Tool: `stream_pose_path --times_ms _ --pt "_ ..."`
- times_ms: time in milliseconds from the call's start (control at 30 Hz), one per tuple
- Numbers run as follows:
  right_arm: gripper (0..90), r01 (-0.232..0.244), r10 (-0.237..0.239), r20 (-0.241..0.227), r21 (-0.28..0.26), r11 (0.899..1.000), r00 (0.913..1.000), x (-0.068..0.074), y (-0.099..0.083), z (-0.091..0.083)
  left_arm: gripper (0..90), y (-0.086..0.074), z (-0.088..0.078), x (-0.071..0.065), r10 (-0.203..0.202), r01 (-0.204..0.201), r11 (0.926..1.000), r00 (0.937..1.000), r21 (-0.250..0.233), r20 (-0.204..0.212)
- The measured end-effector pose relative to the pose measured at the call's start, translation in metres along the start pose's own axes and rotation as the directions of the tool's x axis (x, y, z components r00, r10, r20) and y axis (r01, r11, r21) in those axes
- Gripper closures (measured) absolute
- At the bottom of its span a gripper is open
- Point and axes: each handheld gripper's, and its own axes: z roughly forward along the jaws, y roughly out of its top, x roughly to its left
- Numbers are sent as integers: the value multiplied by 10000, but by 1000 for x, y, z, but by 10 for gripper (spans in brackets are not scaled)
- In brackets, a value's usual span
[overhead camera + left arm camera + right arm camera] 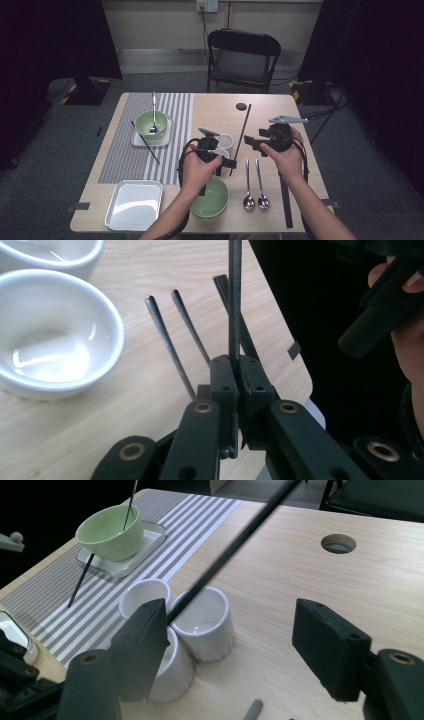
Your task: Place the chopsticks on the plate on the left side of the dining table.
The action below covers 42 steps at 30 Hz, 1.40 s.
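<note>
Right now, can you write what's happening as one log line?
left gripper: shut on chopstick | right gripper: open, holds nothing | chopstick: raised over cups | spoons: on table

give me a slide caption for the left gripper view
Left gripper shut on a black chopstick, above two spoon handles and white cups on the wooden table.

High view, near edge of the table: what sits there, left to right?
Metal tray → green bowl, partly under the left forearm → two spoons side by side → dark strip lying along the right edge.
</note>
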Motion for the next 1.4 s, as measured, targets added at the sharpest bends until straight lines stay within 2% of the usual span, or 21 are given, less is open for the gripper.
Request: stream_pose_path --times_ms 133,167,200,433,567,600,700,800,833,900,933,1033,1233,1367,1400 --pt "247 348 -349 60 168 9993 9994 -6 -6 -4 868 0 -6 4 -90 88 9999 9999 -111 -128" --pt "241 329 -329 -9 154 9993 9995 -7 -8 -6 868 0 -8 6 28 -29 10000 9999 -49 -167" --pt "241 338 -338 -22 160 9993 9994 -9 -11 -7 868 0 -10 7 -78 77 10000 9998 -48 -167" --pt "225 461 -461 -9 98 9989 9989 -19 -25 -14 868 1 -22 14 -154 145 9997 9990 -203 -410" --pt "224 381 -381 27 86 9992 9993 -25 -33 -17 868 2 -26 18 -134 120 9995 9988 -293 -475" --pt "224 346 -346 25 96 9994 9994 -26 -35 -17 868 2 -29 19 -247 229 9990 9986 -392 -472" --pt "225 375 -376 64 158 9992 9993 -28 -41 -17 868 3 -34 22 -246 218 9988 9978 -449 -613" --pt "225 433 -432 -23 182 9989 9991 -29 -44 -17 868 3 -37 24 -375 350 9980 9981 -517 -488" --pt "226 461 -462 22 246 9986 9989 -29 -48 -17 867 3 -40 27 -352 316 9980 9972 -548 -665" --pt "225 531 -531 10 320 9981 9986 -29 -51 -16 868 3 -42 29 -352 320 9981 9975 -523 -615" --pt "226 548 -550 46 375 9978 9985 -29 -53 -15 868 3 -45 32 -486 445 9971 9967 -619 -655" --pt "225 574 -576 21 386 9976 9983 -30 -56 -15 868 3 -48 35 -430 383 9973 9962 -632 -752" --pt "226 602 -610 134 537 9967 9981 -34 -64 -14 868 3 -59 43 -721 644 9945 9930 -829 -940" --pt "226 616 -626 146 591 9963 9979 -36 -67 -14 868 3 -65 46 -681 591 9941 9929 -913 -980" --pt "226 576 -587 160 589 9966 9981 -37 -69 -14 869 3 -67 47 -883 788 9917 9917 -1014 -930"
